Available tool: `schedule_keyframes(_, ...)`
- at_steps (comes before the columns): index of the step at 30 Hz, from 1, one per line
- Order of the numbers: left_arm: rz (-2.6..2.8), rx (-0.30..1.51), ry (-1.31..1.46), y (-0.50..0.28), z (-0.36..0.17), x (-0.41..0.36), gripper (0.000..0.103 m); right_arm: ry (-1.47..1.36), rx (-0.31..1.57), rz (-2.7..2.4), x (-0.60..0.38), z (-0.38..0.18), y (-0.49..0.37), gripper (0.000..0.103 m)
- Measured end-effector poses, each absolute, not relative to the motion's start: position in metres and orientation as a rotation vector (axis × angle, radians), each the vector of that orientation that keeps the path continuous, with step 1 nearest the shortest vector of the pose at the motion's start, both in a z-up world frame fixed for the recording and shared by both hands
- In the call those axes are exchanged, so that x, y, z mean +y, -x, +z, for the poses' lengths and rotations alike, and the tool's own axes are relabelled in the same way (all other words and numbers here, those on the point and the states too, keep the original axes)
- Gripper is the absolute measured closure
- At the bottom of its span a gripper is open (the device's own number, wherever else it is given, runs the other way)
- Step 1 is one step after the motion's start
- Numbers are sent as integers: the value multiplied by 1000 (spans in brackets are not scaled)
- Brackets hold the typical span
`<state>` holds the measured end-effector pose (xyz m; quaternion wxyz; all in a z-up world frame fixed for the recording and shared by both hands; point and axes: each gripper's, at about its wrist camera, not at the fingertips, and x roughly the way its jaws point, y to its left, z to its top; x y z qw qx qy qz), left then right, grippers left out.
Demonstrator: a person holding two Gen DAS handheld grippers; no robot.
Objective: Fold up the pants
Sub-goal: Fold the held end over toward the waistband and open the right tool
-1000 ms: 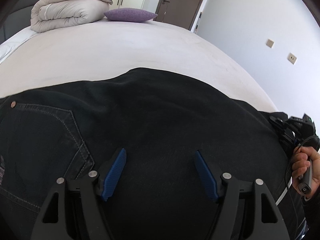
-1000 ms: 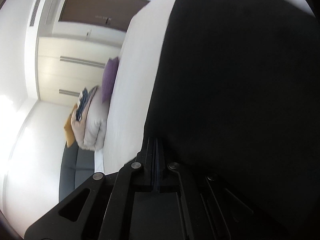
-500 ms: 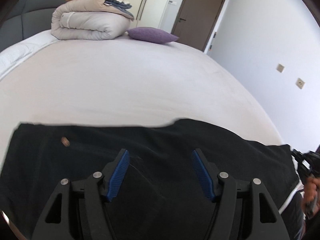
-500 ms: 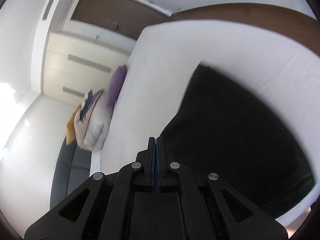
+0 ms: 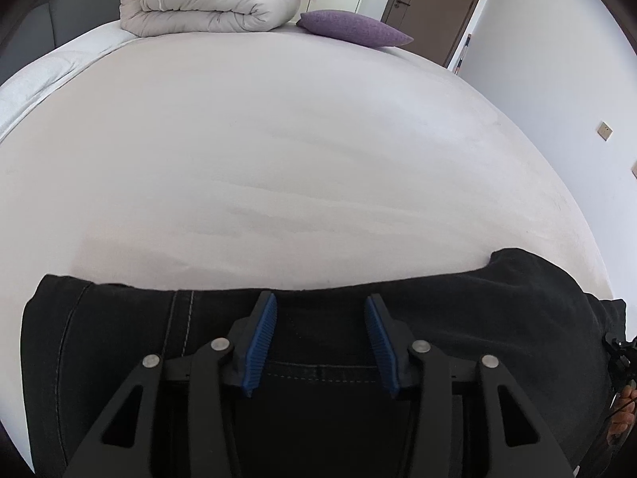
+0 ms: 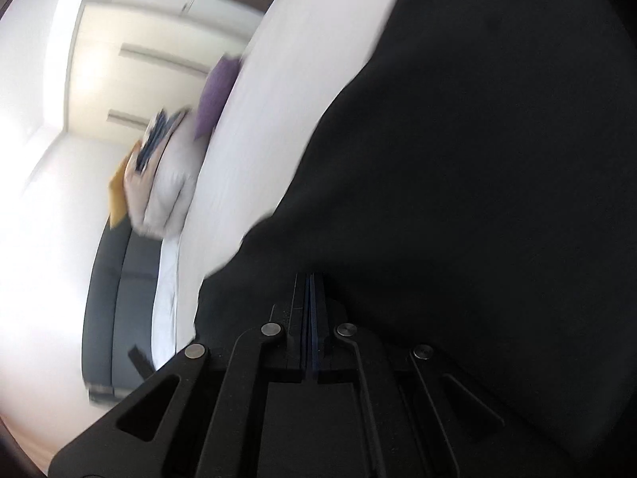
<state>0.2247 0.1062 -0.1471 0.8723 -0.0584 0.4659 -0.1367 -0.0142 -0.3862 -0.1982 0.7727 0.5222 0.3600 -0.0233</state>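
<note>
One bed point(image 5: 302, 151) with a pale, smooth cover fills most of the left wrist view, and a dark grey headboard point(image 5: 59, 20) runs along its far left side. One pair of black pants point(image 5: 119, 342) lies along the near edge of the bed, its far edge a fairly straight line across the cover and pale stitching showing on the left part. At the far end of the bed sit one rolled beige duvet point(image 5: 207, 4) and, just beside it, one purple pillow point(image 5: 354, 32); some dark folded cloth lies on top of the duvet. Beyond them stand pale wardrobe doors and one brown door point(image 5: 438, 4), and the white wall on the right carries two small plates. The left hand-held gripper point(image 5: 320, 314) hangs over the pants with its blue pads apart; its jaws have just been closing, and cloth lies below the gap, though no pinch can be seen. The right hand-held gripper point(image 6: 310, 283) has its jaws pressed fully together at the edge of the pants in a blurred view; whether cloth is caught between them cannot be told. A hand shows at the right edge.
</note>
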Motion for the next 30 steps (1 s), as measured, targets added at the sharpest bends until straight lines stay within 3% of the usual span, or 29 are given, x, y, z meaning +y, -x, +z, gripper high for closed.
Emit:
schedule_keyframes(8,-210,965,41,-217,-132,101,54,-1139,696,-107,-475,-172,78,103)
schedule_keyframes(10,-217,930,64,-202,-119,95,53,-1103,709,-14,-453,-158,61,101)
schedule_keyframes(14,-278,899,33,-173,-111,67,37,-1053,815,224,-375,-159,-1,101)
schedule_keyframes(19,-266,935,-9,-138,-143,51,33,-1054,940,297,-315,-187,-35,101)
schedule_keyframes(25,-262,937,53,-126,-143,64,33,-1119,812,135,-365,-215,35,103)
schedule_keyframes(30,-249,944,51,-118,-141,66,33,-1191,692,-68,-474,-214,124,103)
